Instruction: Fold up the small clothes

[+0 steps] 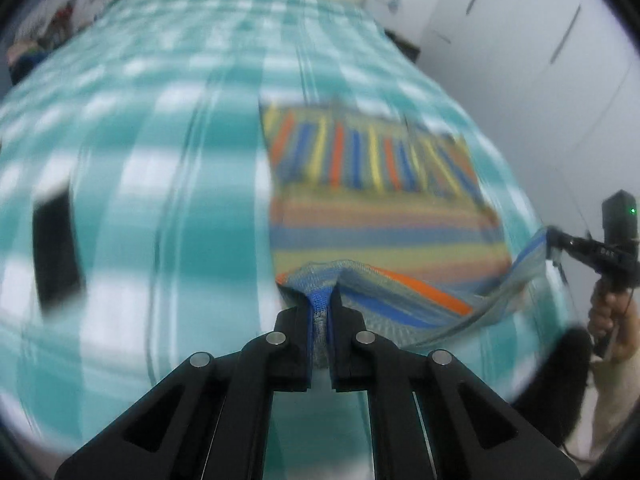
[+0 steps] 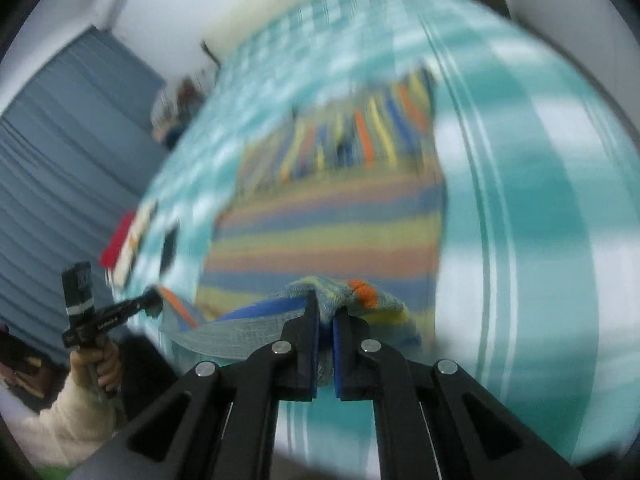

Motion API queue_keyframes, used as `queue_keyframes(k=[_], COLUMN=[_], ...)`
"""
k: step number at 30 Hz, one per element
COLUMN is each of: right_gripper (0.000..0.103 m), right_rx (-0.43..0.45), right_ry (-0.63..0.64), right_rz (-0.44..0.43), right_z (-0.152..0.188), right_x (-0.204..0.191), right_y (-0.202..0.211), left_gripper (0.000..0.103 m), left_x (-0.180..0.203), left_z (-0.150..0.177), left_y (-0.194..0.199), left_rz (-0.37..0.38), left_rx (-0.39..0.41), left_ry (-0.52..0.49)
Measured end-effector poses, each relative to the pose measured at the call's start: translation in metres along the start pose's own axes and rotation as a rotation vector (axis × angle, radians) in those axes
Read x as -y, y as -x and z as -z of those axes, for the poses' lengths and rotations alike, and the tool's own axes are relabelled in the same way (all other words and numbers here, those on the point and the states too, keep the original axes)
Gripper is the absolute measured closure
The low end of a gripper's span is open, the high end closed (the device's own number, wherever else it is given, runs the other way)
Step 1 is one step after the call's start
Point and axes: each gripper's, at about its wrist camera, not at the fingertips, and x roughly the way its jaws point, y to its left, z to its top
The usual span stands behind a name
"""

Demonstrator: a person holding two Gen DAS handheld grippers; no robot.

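Garment [image 1: 384,216]: small striped knit in orange, blue and yellow; lies flat on the bed [image 1: 168,168], its near hem raised off the sheet.

Left gripper [image 1: 320,304]: jaws clenched on the hem's left corner, cloth bunched between the pads. Judged reason: a firm pinch so the edge can be carried over without slipping.

Right gripper [image 2: 326,312]: jaws likewise clamped on the hem's right corner. The hem sags between the two grips, so both corners can travel together and keep the fold line straight.

Step, as judged: start of a fold, near edge to be laid toward the far one.

Bed: teal-and-white check sheet, serving as the folding surface.

Phone [image 1: 54,248]: dark slab on the sheet, well apart from the garment, clear of the fold.
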Motion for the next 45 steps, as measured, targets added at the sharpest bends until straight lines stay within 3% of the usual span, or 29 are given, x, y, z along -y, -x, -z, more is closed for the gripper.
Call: queue_keyframes(k=[5, 7, 8, 9, 11, 13, 14, 15, 16, 18, 21, 23, 27, 29, 32, 36, 45], right_gripper=[0.098, 0.097, 0.095, 0.084, 0.062, 0.06, 0.057, 0.05, 0.045, 0.031, 0.011, 0.008, 0.0, 0.0, 0.0, 0.0, 0.0], right_rx=[0.076, 0.105, 0.106, 0.107, 0.119, 0.142, 0.149, 0.154, 0.16, 0.169, 0.15, 0.146, 0.224, 0.209, 0.079, 0.091, 0.097], right_ry=[-0.038, -0.095, -0.122, -0.148, -0.196, -0.192, -0.149, -0.096, -0.02, 0.11, 0.186, 0.228, 0.338, 0.342, 0.317, 0.329, 0.331], right_rz=[0.054, 0.054, 0.055, 0.088, 0.198, 0.224, 0.236, 0.257, 0.286, 0.308, 0.299, 0.316, 0.366, 0.415, 0.494, 0.508, 0.509], right_z=[-0.101, -0.13, -0.145, -0.154, -0.163, -0.158, -0.151, -0.146, -0.136, -0.109, -0.065, -0.034, 0.028, 0.039, 0.05, 0.05, 0.055], right_x=[0.026, 0.045, 0.059, 0.068, 0.092, 0.095, 0.088, 0.08, 0.067, 0.034, -0.005, -0.029, -0.06, -0.056, -0.035, -0.04, -0.04], right_y=[-0.055, -0.083, -0.1, -0.113, -0.126, -0.119, -0.112, -0.106, -0.1, -0.086, -0.083, -0.083, -0.091, -0.114, -0.155, -0.154, -0.149], left_gripper=[0.098, 0.09, 0.076, 0.06, 0.056, 0.041, 0.022, 0.01, 0.007, 0.006, 0.004, 0.002, 0.0, 0.0, 0.0, 0.0, 0.0], left_x=[-0.023, -0.032, -0.038, -0.046, -0.058, -0.058, -0.053, -0.045, -0.037, -0.015, 0.018, 0.038, 0.063, 0.065, 0.052, 0.036, 0.044], left_z=[-0.094, -0.115, -0.124, -0.131, -0.129, -0.116, -0.109, -0.098, -0.089, -0.064, -0.02, 0.014, 0.055, 0.055, 0.05, 0.048, 0.053], left_y=[-0.066, -0.1, -0.115, -0.132, -0.136, -0.122, -0.117, -0.108, -0.101, -0.089, -0.083, -0.082, -0.125, -0.135, -0.127, -0.127, -0.131], left_rz=[-0.062, -0.093, -0.125, -0.177, -0.203, -0.171, -0.186, -0.237, -0.274, -0.329, -0.36, -0.356, -0.446, -0.467, -0.402, -0.309, -0.33], left_rx=[0.063, 0.05, 0.037, 0.02, 0.031, 0.065, 0.086, 0.112, 0.139, 0.147, 0.11, 0.118, 0.131, 0.109, 0.104, 0.082, 0.089], left_ry=[0.023, 0.024, 0.041, 0.077, 0.128, 0.116, 0.08, 0.035, 0.0, -0.059, -0.072, -0.059, -0.093, -0.115, -0.046, 0.019, 0.003])
